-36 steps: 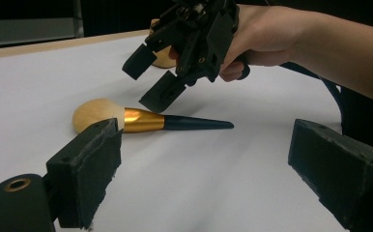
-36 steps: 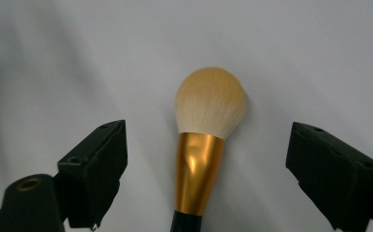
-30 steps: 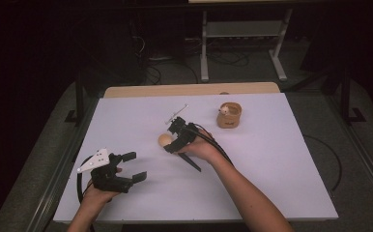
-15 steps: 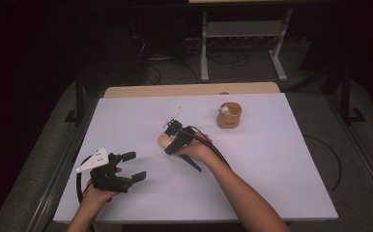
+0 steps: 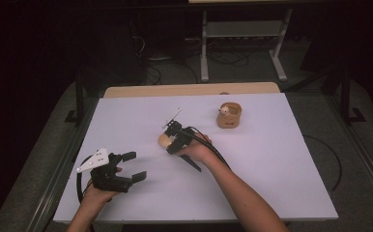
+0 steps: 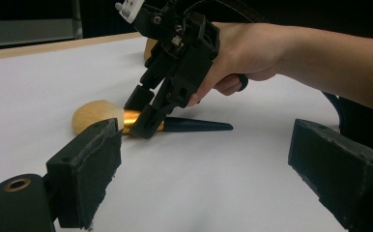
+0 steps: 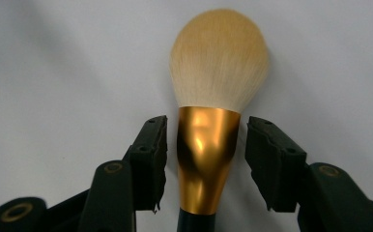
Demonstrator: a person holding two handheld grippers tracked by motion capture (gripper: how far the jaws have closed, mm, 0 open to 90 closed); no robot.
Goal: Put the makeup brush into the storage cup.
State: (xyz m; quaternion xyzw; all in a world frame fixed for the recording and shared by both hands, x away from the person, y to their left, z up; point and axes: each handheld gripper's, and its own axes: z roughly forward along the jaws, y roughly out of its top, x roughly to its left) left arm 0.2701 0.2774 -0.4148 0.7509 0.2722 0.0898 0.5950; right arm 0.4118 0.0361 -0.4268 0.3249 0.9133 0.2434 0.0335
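Dark room, white table (image 5: pixel 281 169), metal stand (image 5: pixel 242 34) behind.

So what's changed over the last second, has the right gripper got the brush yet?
Little has changed. The right gripper stays down over the makeup brush, jaws either side of the gold ferrule with gaps showing, not clamped. The brush, left gripper and wooden cup stayed put.

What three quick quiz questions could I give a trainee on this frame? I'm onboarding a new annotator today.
1. True or false: the right gripper has clamped the gold ferrule of the makeup brush.
2. Which state is the left gripper in? A) open and holding nothing B) shut on the brush C) inside the cup
3. Fill in: the wooden cup stands on the table's ____ side, toward the right.

Key: 1 false, the jaws straddle the ferrule with gaps on both sides; 2 A; 3 far.
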